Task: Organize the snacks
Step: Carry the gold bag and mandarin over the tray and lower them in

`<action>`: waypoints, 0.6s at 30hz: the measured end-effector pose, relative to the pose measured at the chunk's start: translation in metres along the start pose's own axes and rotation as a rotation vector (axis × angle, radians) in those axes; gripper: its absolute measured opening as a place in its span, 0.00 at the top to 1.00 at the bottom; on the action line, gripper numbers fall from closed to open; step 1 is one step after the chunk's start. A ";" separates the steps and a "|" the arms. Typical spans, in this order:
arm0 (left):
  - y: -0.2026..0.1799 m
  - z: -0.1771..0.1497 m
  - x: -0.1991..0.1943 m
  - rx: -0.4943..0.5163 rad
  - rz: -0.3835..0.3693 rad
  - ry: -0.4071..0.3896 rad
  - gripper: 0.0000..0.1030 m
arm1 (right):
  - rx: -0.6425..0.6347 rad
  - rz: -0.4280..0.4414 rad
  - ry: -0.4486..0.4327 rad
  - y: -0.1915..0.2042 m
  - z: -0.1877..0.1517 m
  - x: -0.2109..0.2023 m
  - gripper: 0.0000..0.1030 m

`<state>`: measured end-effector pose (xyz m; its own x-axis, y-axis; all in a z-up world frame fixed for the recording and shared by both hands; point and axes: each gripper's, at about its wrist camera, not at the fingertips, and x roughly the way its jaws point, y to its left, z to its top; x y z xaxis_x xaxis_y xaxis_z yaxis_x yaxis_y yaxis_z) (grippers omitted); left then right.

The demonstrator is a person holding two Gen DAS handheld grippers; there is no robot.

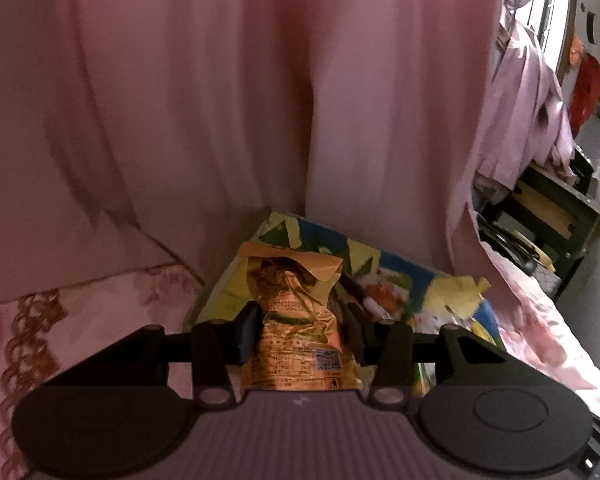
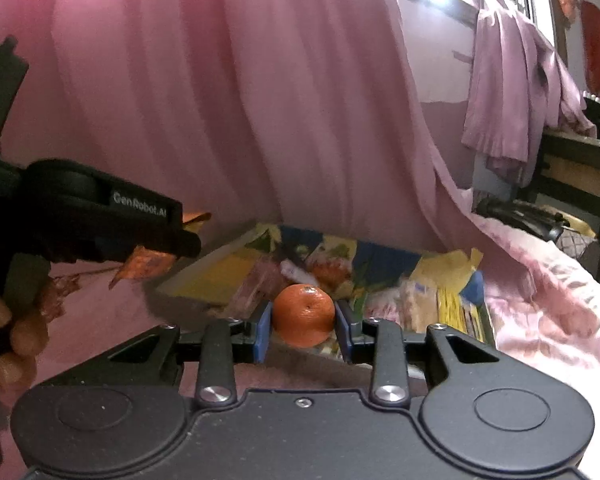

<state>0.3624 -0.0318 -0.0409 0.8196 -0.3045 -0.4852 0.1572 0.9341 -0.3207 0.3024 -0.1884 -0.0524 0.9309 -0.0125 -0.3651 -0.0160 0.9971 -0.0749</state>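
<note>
My left gripper (image 1: 300,326) is shut on an orange snack packet (image 1: 296,320) with printed text and a code square, held above a colourful box (image 1: 440,280) lined with yellow tape. My right gripper (image 2: 302,330) is shut on an orange mandarin (image 2: 304,314), held just in front of the same box (image 2: 228,272), which holds several snack packets (image 2: 440,304). The left gripper's black body (image 2: 112,216) shows at the left of the right wrist view, with the orange packet's edge (image 2: 148,266) under it and the person's fingers (image 2: 8,332) below.
The box lies on a pink patterned bedspread (image 1: 100,320) against a hanging pink curtain (image 2: 220,100). At the right stands a dark table (image 2: 580,160) with pale purple clothes (image 2: 512,92) hung by a bright window.
</note>
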 end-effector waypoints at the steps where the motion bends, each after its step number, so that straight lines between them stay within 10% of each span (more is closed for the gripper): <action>1: -0.001 0.001 0.007 0.002 0.000 -0.007 0.52 | 0.005 -0.004 -0.002 -0.001 0.001 0.006 0.66; 18: 0.001 -0.021 0.069 0.024 -0.029 0.036 0.51 | 0.027 -0.041 0.066 0.001 -0.016 0.076 0.66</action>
<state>0.4079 -0.0556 -0.0917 0.7944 -0.3374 -0.5051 0.1942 0.9290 -0.3152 0.3676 -0.1901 -0.0954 0.9044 -0.0572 -0.4228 0.0322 0.9973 -0.0660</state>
